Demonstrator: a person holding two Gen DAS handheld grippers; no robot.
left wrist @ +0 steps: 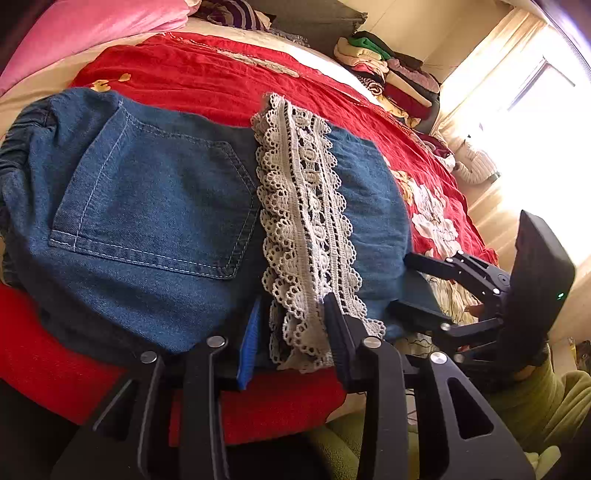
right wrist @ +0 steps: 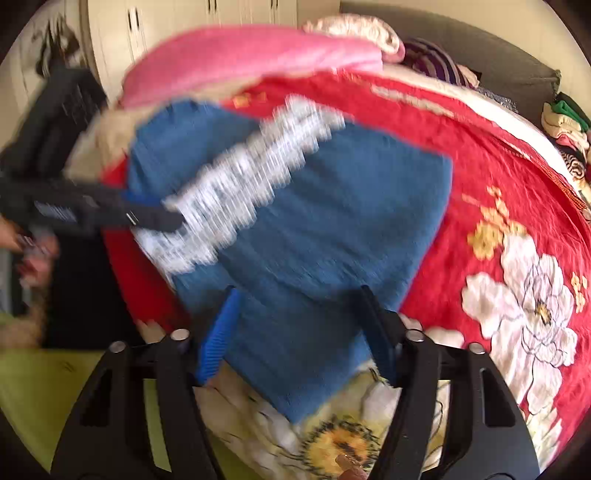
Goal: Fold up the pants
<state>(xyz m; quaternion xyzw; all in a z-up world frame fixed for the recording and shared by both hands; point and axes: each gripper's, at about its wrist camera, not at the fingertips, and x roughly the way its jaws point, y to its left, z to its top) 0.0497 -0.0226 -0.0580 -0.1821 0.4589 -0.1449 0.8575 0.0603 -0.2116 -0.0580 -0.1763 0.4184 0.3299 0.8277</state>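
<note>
Blue denim pants (left wrist: pixel 155 206) lie folded on the red bedspread (left wrist: pixel 207 70), back pocket up, with a white lace trim band (left wrist: pixel 306 221) across them. My left gripper (left wrist: pixel 291 332) is open, its jaws on either side of the near end of the lace trim at the pants' edge. My right gripper (right wrist: pixel 299 328) is open, its jaws astride the pants' near corner (right wrist: pixel 306 369); this view is blurred. It also shows in the left wrist view (left wrist: pixel 421 284), at the right edge of the pants. The left gripper's finger (right wrist: pixel 155 218) touches the lace (right wrist: pixel 240 184).
A pink blanket (left wrist: pixel 85 29) and striped cloth lie at the bed's head. Stacked folded clothes (left wrist: pixel 391 77) sit at the far right. White floral embroidery (right wrist: pixel 528 299) covers the bedspread to the right. A bright window (left wrist: pixel 543 122) is beyond. The bed's front edge is near me.
</note>
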